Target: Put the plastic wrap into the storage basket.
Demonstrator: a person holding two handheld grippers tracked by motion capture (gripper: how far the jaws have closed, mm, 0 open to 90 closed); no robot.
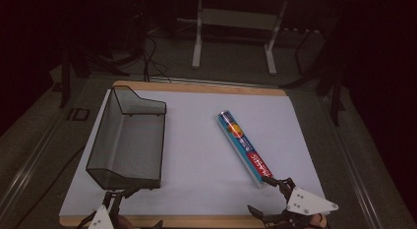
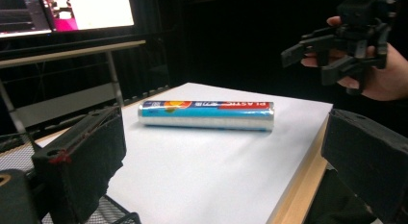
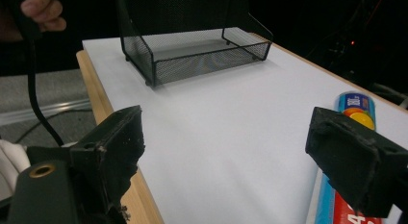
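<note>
So nothing is being carried yet: the mesh basket is sitting empty on the left of the white mat, and the plastic wrap roll is lying untouched on its side toward the right, slanting from mid-mat down to the near edge. By the look of it, the whole pick is still waiting to happen, and probably a drop into that basket afterward.

Starting at the left, the left gripper is hovering just beside the basket's near corner, jaws spread and gripping nothing. In its own view the roll is lying well ahead of it, crosswise.

Over to the right, the right gripper is hanging at the near edge, jaws spread wide around bare mat. The roll's near end is lying just outside its right-hand jaw, close by, not between the pads.
</note>
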